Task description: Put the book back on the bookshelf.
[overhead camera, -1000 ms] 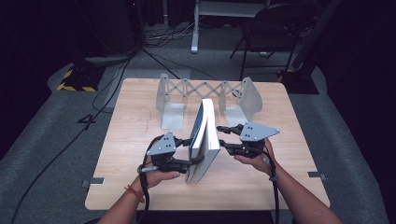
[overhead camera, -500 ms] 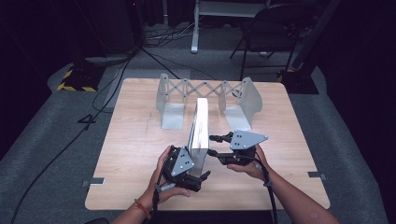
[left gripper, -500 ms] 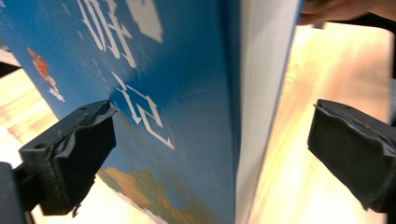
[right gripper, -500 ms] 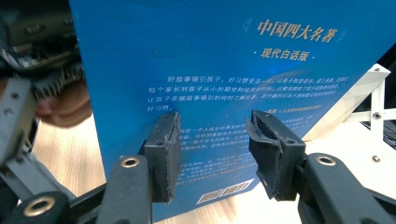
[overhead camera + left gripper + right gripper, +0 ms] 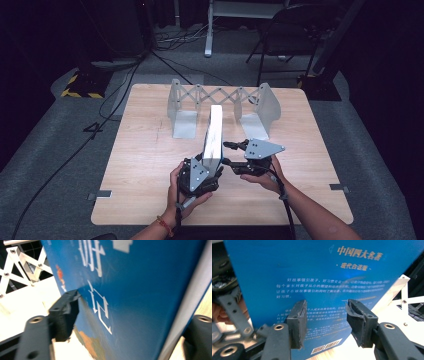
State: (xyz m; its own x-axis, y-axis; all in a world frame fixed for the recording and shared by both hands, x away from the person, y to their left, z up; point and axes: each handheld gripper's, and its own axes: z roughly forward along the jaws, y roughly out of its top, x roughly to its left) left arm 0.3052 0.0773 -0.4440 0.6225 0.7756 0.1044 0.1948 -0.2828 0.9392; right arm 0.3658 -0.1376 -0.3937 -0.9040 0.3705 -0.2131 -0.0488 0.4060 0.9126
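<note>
Jaws of the left gripper (image 5: 212,172) have just closed onto the near end of the blue book (image 5: 214,132), one pad on each cover. Jaws of the right gripper (image 5: 231,154) have been widening and stand released against the back cover at 3 o'clock. The book stands upright mid-table, at 6 o'clock from the folding bookend rack (image 5: 222,95). The left hand has dropped from mid-cover to the lower edge: support transfers left

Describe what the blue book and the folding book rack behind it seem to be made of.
Book: probably paper, with a glossy printed cover; light sheen over the blue and a pale page edge in the left gripper view. Rack: looks like matte grey metal; thin flat end plates joined by riveted scissor bars. Painted plastic can't be ruled out.
</note>
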